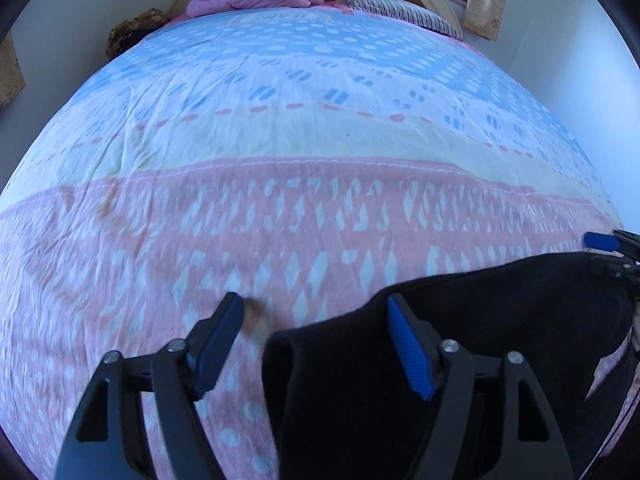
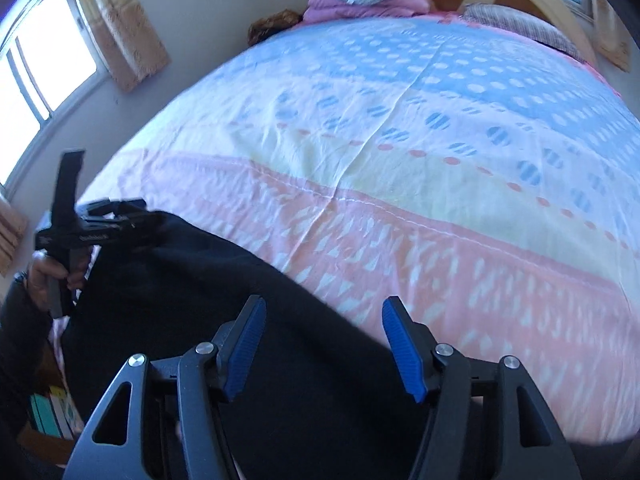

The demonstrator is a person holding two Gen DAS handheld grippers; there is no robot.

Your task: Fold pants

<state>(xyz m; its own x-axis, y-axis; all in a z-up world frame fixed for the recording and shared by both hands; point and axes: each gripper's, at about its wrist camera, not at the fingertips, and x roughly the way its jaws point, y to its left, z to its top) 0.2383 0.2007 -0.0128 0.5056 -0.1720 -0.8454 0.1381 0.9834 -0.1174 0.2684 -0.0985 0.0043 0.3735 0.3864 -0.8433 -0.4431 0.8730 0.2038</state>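
Two spread claws over black pants on a bed

Black pants (image 1: 460, 360) fill the frame's lower right, lying between the left gripper (image 1: 316, 340) fingers; the right gripper (image 2: 324, 344), likewise wide, hovers above the pants' edge on the bedspread (image 1: 280, 140).

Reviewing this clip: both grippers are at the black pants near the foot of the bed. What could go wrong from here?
1. Both the left gripper and right gripper are open, so the black pants are ungripped; closing now may catch only one layer.
2. The pants lie bunched at the bed's near edge and could slide off the bedspread.
3. The grippers are close together and could collide.
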